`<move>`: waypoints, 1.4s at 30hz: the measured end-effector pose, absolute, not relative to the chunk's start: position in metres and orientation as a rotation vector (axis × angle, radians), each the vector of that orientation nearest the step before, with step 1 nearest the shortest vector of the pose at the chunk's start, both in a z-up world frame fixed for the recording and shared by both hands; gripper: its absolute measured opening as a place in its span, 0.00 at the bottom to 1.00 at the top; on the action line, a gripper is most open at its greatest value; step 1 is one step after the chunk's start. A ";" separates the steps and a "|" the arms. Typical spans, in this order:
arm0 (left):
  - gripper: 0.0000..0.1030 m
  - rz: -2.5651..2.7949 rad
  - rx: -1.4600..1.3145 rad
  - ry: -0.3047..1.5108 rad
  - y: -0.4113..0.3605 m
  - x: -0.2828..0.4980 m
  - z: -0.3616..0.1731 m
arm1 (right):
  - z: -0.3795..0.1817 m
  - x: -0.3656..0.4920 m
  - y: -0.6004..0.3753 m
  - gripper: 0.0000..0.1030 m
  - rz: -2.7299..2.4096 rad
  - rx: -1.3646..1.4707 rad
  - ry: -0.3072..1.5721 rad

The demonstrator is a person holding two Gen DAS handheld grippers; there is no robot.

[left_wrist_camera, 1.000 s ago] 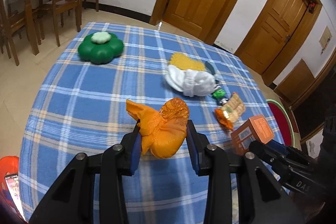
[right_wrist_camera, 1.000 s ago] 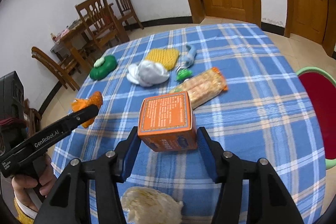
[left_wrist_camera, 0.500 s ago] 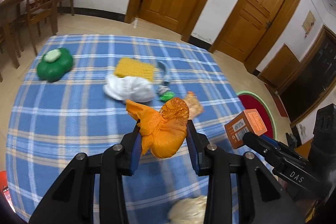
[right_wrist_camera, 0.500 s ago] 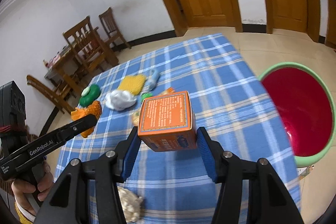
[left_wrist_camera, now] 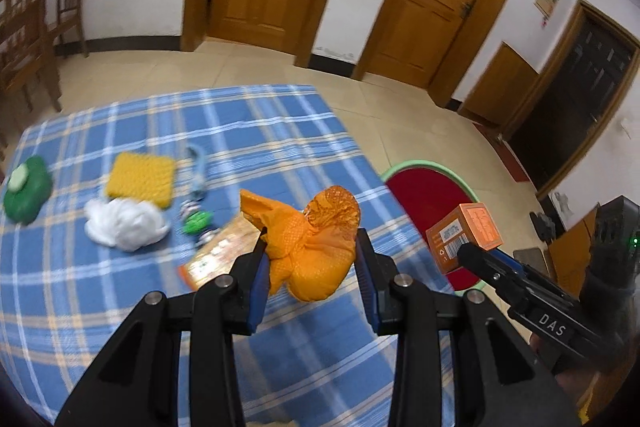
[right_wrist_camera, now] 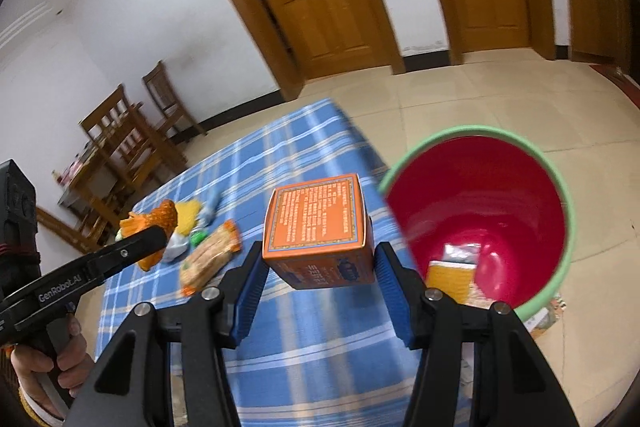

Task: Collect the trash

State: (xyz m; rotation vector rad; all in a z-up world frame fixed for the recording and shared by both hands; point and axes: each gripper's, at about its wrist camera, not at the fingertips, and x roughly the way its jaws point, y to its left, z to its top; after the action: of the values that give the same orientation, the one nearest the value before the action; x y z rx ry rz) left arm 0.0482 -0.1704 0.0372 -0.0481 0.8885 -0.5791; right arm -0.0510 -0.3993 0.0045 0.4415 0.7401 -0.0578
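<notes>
2 labels read clearly — "DAS" on right gripper point(left_wrist_camera: 466, 253), "GenRobot.AI" on left gripper point(right_wrist_camera: 154, 233).

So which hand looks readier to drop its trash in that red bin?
The right. Its tool holds the orange box beside the red bin; the left tool, holding the orange wad, is farther over the table.

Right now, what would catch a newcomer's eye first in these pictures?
Probably the orange bag pinched in the left gripper and the orange box clamped in the right gripper, both held above the blue checked tablecloth. Next comes the red bin with its green rim, on the floor off the table's right edge, with some trash inside.
</notes>
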 end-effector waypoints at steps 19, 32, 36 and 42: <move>0.37 -0.713 0.051 0.925 -0.276 0.064 0.021 | -0.044 -0.062 -0.500 0.56 -0.278 0.583 0.783; 0.37 -0.756 0.108 0.944 -0.318 0.064 0.006 | -0.049 -0.073 -0.520 0.57 -0.304 0.602 0.761; 0.37 -0.768 0.125 0.946 -0.329 0.063 0.002 | -0.045 -0.075 -0.518 0.57 -0.307 0.600 0.743; 0.38 -0.787 0.148 0.964 -0.346 0.066 -0.007 | -0.042 -0.079 -0.520 0.57 -0.314 0.597 0.724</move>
State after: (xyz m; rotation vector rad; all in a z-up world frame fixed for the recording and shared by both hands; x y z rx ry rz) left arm 0.0661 -0.3461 -0.0071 0.1482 0.9637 -0.7867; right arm -0.0795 -0.5204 -0.0419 0.5973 0.7242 -0.3139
